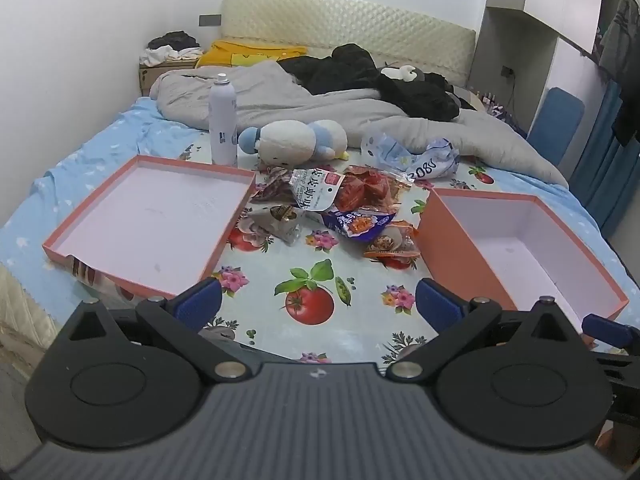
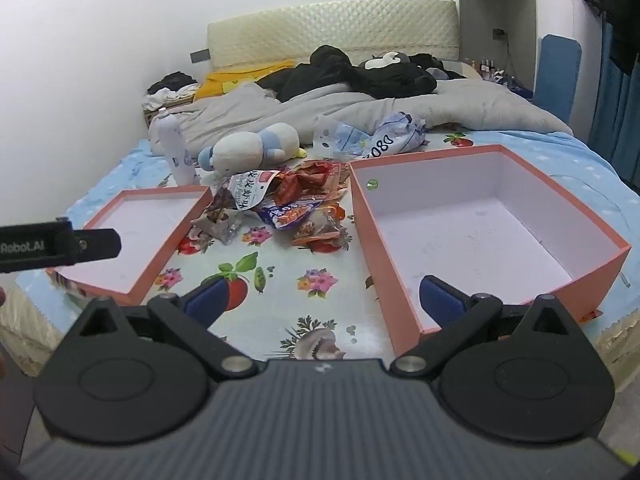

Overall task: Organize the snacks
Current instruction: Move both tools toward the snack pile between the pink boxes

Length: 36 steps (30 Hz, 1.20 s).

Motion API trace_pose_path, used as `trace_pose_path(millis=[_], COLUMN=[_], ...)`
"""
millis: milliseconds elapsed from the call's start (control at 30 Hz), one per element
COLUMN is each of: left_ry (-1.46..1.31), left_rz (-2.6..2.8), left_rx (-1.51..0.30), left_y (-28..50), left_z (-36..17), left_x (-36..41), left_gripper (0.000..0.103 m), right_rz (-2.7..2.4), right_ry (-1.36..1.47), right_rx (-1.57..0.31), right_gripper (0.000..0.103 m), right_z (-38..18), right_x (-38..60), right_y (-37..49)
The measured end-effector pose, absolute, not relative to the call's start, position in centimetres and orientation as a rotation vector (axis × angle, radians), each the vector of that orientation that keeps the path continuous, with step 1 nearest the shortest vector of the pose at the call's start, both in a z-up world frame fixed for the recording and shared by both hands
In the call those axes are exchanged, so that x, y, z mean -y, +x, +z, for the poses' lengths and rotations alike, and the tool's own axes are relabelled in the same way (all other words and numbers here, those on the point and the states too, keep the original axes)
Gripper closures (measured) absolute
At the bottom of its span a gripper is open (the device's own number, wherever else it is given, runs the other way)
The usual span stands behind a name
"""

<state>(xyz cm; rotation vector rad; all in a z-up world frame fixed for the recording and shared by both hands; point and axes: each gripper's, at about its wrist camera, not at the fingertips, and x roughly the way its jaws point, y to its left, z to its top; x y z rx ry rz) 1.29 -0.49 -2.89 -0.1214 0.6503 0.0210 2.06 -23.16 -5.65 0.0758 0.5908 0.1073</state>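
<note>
Between two empty orange boxes [image 1: 152,216], a snack pile [image 1: 340,204].

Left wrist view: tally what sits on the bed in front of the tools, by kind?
Orange boxes: 2, shallow tray and deeper box, both empty
Plush toys: 1
Spray cans: 1
Snack piles: 1, packets uncountable
Total: 5

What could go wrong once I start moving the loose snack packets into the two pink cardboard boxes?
1. The snack packets overlap in a heap, so open jaws may drag several at once.
2. The upright white spray can stands behind the shallow pink cardboard box; a sweep could topple it.
3. Soft bedding may let boxes shift.
</note>
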Motion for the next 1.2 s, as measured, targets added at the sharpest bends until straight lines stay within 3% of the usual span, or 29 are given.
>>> trace_pose_path(millis=[1200], left_ry=[-0.097], left_rz=[-0.002], left_rx=[-0.65], left_y=[1.1], left_z=[-2.8], left_x=[1.3], left_gripper=[0.0], right_rz=[0.103], right_ry=[0.079], right_rx=[-0.581], right_gripper=[0.0], right_z=[-6.2], right_x=[23.0], right_y=[1.5])
